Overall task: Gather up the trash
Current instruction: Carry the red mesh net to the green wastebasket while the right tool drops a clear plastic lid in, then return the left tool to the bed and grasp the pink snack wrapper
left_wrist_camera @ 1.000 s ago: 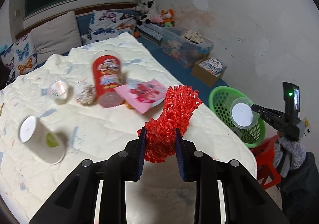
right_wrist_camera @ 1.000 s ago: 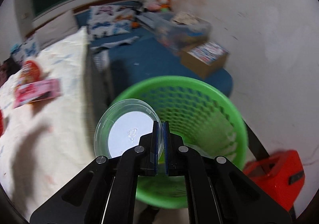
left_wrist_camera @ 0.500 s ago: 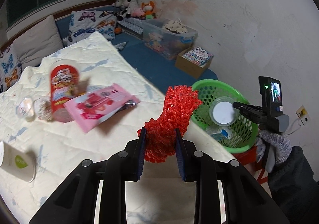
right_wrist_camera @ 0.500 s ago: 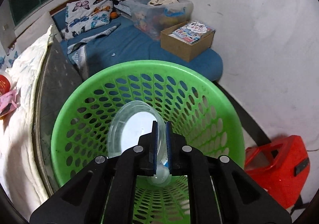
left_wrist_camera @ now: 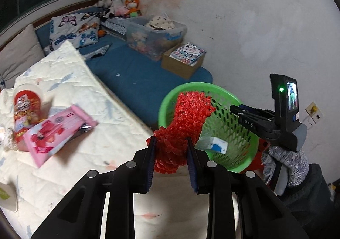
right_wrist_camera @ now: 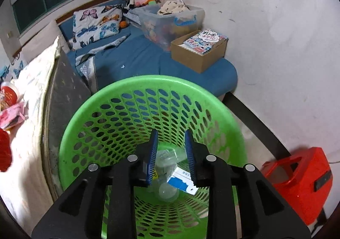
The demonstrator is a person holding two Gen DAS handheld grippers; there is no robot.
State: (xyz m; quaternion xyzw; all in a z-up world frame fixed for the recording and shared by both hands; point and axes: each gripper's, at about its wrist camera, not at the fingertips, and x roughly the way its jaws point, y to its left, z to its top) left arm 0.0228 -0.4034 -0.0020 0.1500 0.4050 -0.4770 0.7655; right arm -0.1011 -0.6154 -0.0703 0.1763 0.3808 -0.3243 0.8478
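Observation:
My left gripper (left_wrist_camera: pixel 171 143) is shut on a red foam net (left_wrist_camera: pixel 187 115) and holds it over the bed's edge, just left of the green basket (left_wrist_camera: pixel 246 143). My right gripper (right_wrist_camera: pixel 171 139) is open and empty above the green basket (right_wrist_camera: pixel 89 124). A clear plastic cup (right_wrist_camera: pixel 167 188) and a blue and white carton (right_wrist_camera: pixel 182 177) lie at the basket's bottom. The right gripper also shows in the left wrist view (left_wrist_camera: pixel 235 109), over the basket. A red snack can (left_wrist_camera: pixel 25 109), a pink wrapper (left_wrist_camera: pixel 55 130) and a paper cup (left_wrist_camera: pixel 6 196) lie on the white quilt (left_wrist_camera: pixel 89 154).
A red box (right_wrist_camera: pixel 301 177) sits on the floor right of the basket. A cardboard box of books (right_wrist_camera: pixel 199 50) and a clear storage bin (right_wrist_camera: pixel 170 20) stand on the blue mattress (right_wrist_camera: pixel 138 58) beyond it. The wall is close on the right.
My right gripper opened and let the clear cup fall into the basket. My left gripper carried the red net to the right, toward the basket.

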